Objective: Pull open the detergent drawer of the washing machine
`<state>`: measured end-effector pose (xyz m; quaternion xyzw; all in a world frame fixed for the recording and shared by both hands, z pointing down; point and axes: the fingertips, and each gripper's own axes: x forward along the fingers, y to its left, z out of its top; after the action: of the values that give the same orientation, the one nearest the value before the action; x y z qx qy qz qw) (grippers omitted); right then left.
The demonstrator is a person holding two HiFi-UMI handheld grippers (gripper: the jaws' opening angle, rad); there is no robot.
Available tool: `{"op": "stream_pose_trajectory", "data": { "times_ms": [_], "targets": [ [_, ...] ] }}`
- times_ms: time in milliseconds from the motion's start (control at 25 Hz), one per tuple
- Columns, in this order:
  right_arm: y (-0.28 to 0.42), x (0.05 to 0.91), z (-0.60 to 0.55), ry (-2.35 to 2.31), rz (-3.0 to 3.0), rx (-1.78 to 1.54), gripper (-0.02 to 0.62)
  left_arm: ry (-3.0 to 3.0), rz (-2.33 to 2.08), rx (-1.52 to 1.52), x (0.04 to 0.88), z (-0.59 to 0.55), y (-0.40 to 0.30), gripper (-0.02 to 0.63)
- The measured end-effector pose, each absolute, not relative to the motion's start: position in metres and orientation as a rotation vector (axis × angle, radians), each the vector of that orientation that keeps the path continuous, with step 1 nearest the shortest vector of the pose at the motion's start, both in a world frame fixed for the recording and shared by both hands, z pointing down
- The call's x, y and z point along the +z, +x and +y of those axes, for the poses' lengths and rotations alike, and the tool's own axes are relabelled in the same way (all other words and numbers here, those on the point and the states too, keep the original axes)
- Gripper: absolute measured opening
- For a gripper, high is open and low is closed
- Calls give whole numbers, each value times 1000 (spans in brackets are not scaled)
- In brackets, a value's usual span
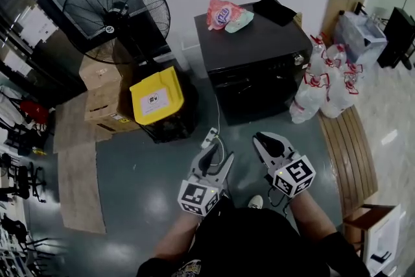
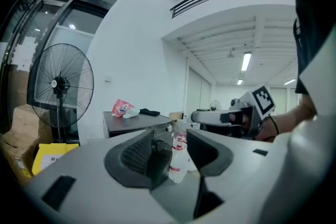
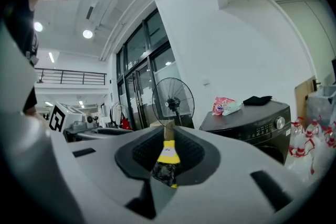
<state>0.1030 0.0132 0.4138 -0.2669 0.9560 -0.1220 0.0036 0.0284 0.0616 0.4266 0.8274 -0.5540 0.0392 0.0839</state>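
Note:
The black washing machine (image 1: 259, 68) stands ahead against the white wall, its control strip and round knob (image 1: 298, 60) along the top of its front. The strip looks flush; the drawer's outline is too dark to make out. Both grippers hang well short of the machine, over the floor. My left gripper (image 1: 217, 156) is open with nothing between its jaws; in its own view the left gripper (image 2: 176, 145) shows bottles through the gap. My right gripper (image 1: 264, 139) is shut and empty, and its own view (image 3: 168, 139) has the washing machine (image 3: 257, 128) off to the right.
A pink bag (image 1: 224, 13) and a black cloth (image 1: 273, 10) lie on the machine. Water bottles (image 1: 324, 84) crowd its right side, by a wooden bench (image 1: 350, 152). Left stand a fan (image 1: 117, 10), a yellow-lidded bin (image 1: 157, 97) and cardboard boxes (image 1: 104, 107). A power strip (image 1: 209, 137) lies on the floor.

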Motion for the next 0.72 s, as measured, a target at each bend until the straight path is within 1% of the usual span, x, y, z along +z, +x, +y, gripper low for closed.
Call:
{"op": "stream_pose_trajectory", "data": {
  "times_ms": [40,80,160,200,280,440,720],
  "targets": [
    [99,413,9,-823,2966,-436,108,2483,-1649,119,426,58,25,211],
    [96,412,4,-804,2922,-514,164,2500,-1647,129,426,54,22,231],
    [88,411,-7,-769,2814,-695,234,2543,-1641,165,428,47,15,259],
    [85,412,-12,-767,2771,-761,249,2562,-1639,182,431,44,11,265],
    [76,418,-24,-796,2730,-825,268,2585,-1631,192,435,37,0,272],
    [57,432,-45,-874,2704,-889,282,2593,-1584,168,439,22,-23,273],
    [13,449,-68,-965,2716,-900,287,2612,-1518,136,444,-3,-71,275]
  ]
}}
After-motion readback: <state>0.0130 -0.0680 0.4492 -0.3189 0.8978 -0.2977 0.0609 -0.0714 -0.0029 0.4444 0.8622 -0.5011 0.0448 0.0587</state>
